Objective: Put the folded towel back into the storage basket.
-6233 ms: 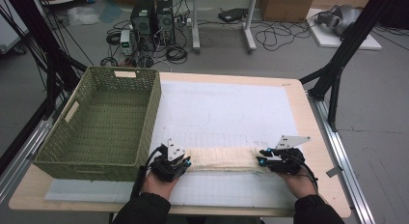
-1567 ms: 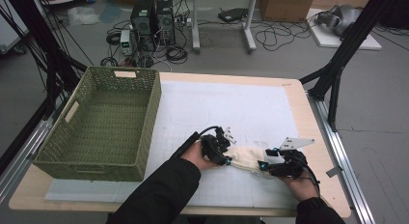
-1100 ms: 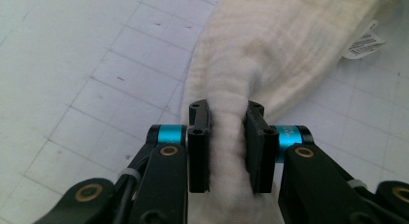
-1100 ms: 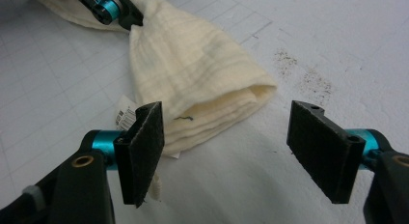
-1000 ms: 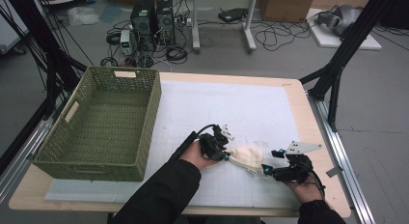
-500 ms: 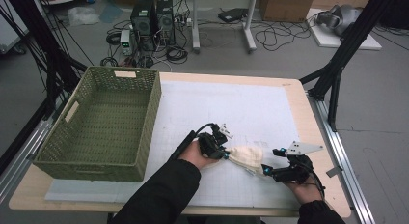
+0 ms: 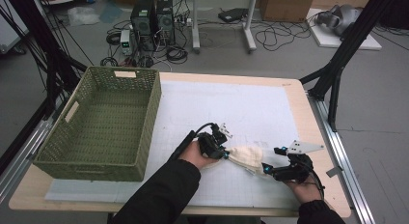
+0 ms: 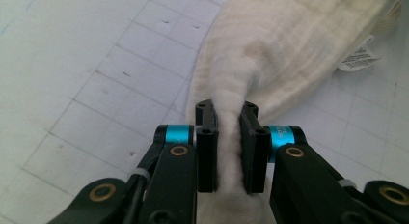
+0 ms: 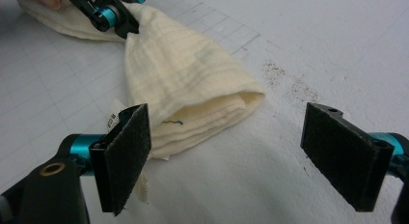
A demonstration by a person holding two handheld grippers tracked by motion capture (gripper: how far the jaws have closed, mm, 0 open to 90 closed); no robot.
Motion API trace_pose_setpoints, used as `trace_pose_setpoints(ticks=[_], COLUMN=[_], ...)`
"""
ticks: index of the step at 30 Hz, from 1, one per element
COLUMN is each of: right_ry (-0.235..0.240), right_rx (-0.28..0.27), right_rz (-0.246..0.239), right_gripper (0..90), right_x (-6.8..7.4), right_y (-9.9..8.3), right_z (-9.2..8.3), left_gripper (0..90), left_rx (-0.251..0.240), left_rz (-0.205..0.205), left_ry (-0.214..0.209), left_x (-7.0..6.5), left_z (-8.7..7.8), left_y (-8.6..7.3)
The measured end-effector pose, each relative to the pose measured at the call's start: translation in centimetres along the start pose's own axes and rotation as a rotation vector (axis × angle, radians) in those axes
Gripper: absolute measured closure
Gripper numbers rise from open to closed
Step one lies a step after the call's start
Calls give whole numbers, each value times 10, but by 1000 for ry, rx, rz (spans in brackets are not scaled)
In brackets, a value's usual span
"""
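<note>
The left tool [image 7: 223, 146] is clenched on a cream cloth [image 7: 246, 156], its jaws squeezing a bunched fold of the fabric between them; in the left gripper view that tool [image 8: 226, 122] has the cloth [image 8: 289, 55] fanning out beyond the pinch, with a small printed tag [image 8: 359, 57] lying at the far edge on the mat. The right tool [image 7: 270, 170] is released, its two padded jaws spread wide and touching nothing. In the right gripper view this tool [image 9: 241, 147] frames the folded end of the cloth [image 9: 188, 84], which lies flat between and a little ahead of the jaws (nearer the left-hand pad than the other), while the left tool [image 9: 113, 14] grips the narrow end farther off.

The cloth lies on a white gridded mat [image 7: 251, 103] that covers most of the counter [image 7: 313, 118], near the front edge and right of centre, stretched between the two tools. Several stacked layers show at its folded end. A scatter of dark specks [image 9: 289, 81] marks the mat just beyond the cloth.

A green woven basket [image 7: 101, 122] stands on the counter's left side, well apart from the cloth. Behind the counter, on the floor, are computer boxes [image 7: 154, 14] and tangled cables [image 7: 275, 35].
</note>
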State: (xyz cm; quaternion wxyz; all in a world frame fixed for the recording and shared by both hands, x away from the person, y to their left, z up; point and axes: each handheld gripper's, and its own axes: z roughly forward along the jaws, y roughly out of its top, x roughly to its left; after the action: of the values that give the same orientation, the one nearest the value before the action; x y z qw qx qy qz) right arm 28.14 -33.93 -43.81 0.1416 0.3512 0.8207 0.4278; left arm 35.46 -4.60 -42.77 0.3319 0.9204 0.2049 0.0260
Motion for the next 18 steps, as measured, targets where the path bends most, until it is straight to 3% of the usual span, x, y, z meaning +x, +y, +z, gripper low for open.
trace_pose_setpoints(ticks=[6,11,18], right_ry=[-1,3,3], right_rx=[-8,-4,-2], right_rz=[-1,-2,-2], right_gripper=[175,173,170], right_x=[0,0,-1], right_y=[1,0,1], right_z=[0,1,2], left_gripper=[798,800,801], left_rx=[3,10,16], left_rz=[-18,-101,-137], left_ry=[5,-14,-24], left_x=[-1,3,4], left_z=[-1,-1,-3], left_y=[0,1,1])
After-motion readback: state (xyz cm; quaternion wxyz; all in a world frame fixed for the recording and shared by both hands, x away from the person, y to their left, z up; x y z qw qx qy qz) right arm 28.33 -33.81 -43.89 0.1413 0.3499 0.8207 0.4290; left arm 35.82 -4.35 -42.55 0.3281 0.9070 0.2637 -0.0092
